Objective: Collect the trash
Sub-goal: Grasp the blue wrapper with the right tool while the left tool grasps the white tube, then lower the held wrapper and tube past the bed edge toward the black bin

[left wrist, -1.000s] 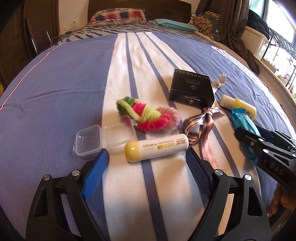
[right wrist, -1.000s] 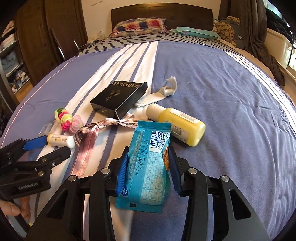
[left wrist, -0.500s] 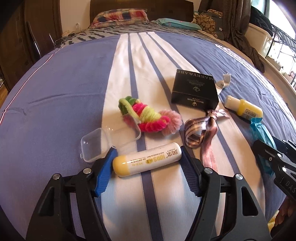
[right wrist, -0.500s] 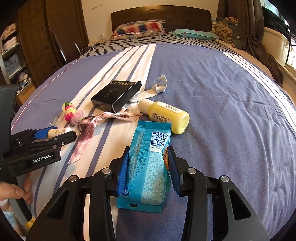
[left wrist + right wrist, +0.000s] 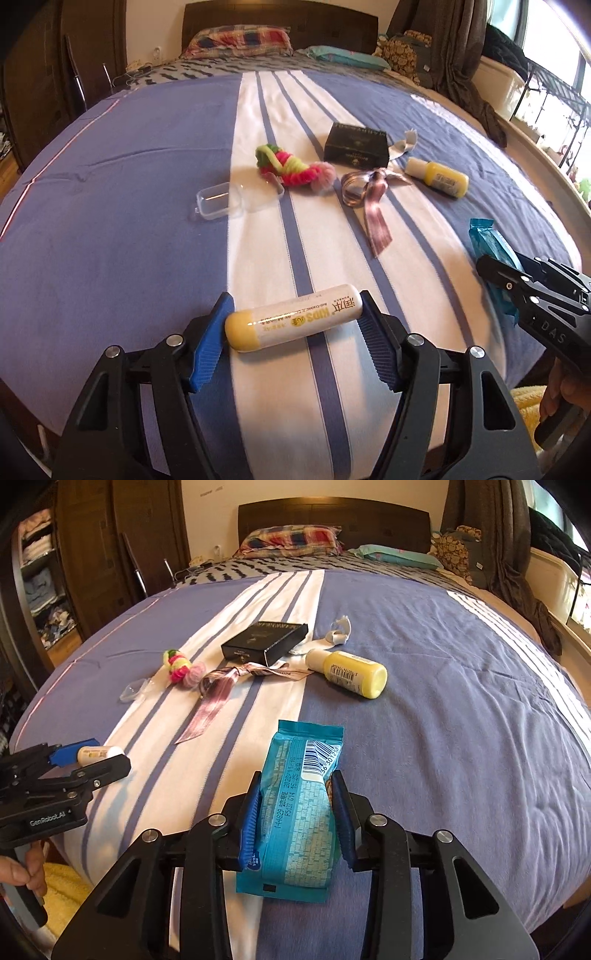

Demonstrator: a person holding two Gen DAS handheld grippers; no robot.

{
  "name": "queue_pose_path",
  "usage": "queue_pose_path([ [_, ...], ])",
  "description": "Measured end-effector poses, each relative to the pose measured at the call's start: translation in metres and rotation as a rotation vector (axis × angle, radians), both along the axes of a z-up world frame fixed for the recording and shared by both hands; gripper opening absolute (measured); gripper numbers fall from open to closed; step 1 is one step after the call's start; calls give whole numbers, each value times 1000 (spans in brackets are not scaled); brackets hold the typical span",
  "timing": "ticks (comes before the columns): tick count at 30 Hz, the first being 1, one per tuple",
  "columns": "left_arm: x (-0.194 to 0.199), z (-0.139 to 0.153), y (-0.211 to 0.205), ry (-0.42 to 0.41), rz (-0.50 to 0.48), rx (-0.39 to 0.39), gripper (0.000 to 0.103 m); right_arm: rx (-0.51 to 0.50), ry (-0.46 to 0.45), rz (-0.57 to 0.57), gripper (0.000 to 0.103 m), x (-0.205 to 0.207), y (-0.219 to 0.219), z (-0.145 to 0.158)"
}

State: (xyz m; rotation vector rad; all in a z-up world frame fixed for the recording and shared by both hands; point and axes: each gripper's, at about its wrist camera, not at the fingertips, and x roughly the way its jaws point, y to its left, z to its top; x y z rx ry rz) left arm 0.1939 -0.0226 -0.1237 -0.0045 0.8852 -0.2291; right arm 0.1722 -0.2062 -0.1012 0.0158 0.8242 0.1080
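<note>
Trash is in both my tongs. My left gripper [image 5: 293, 325] clamps the white plastic tube with a yellow cap [image 5: 293, 320] end to end, its pads pressing on cap and base, at six o'clock in the left wrist view. My right gripper [image 5: 295, 812] has the crinkly teal foil snack packet [image 5: 297, 812] between its pads; the jaws are closing on it and the sides already look pinched. That packet sits at six o'clock in the right wrist view, above the blue and white striped bedspread [image 5: 461, 701].

Farther out on the bed, toward twelve o'clock, more remains: a pinkish satin ribbon [image 5: 218, 698], a yellow squeeze bottle with a white cap [image 5: 351, 672] at about one o'clock, a flat black cardboard box [image 5: 266, 642], and a scrap of white wrapper [image 5: 338, 633] just behind it. Toward ten o'clock lie a bundle of pink, green and yellow fuzzy cord [image 5: 177, 662] and a small clear plastic case [image 5: 135, 690].

I judge the collecting barely begun: two pieces held, none yet dropped anywhere, and no bin shows in either view. Which of the rest counts as trash I cannot tell.
</note>
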Motion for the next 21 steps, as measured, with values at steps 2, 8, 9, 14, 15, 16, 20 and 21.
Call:
queue_pose_path([
  [2,-12,9,2,-21,0,-8,65,-4,-20,-2,36,-8,0,8],
  [8,-52,39,3,-95,-22,-21,65,-12,-96,8,36,-39,5,40],
  [9,-56,42,3,-103,-26,-22,65,-14,-106,10,36,-45,6,45],
  [14,-87,58,4,-148,-45,-27,65,-23,-144,21,36,-73,12,60],
  [15,-93,60,4,-154,-49,-28,65,-22,-148,23,36,-78,12,62],
  [16,-99,62,4,-161,-53,-30,65,-22,-154,25,36,-84,13,64],
  [20,-117,67,6,-176,-64,-36,65,-15,-175,30,36,-106,15,68],
  [21,-125,67,6,-181,-68,-38,65,-15,-178,30,36,-111,16,68],
])
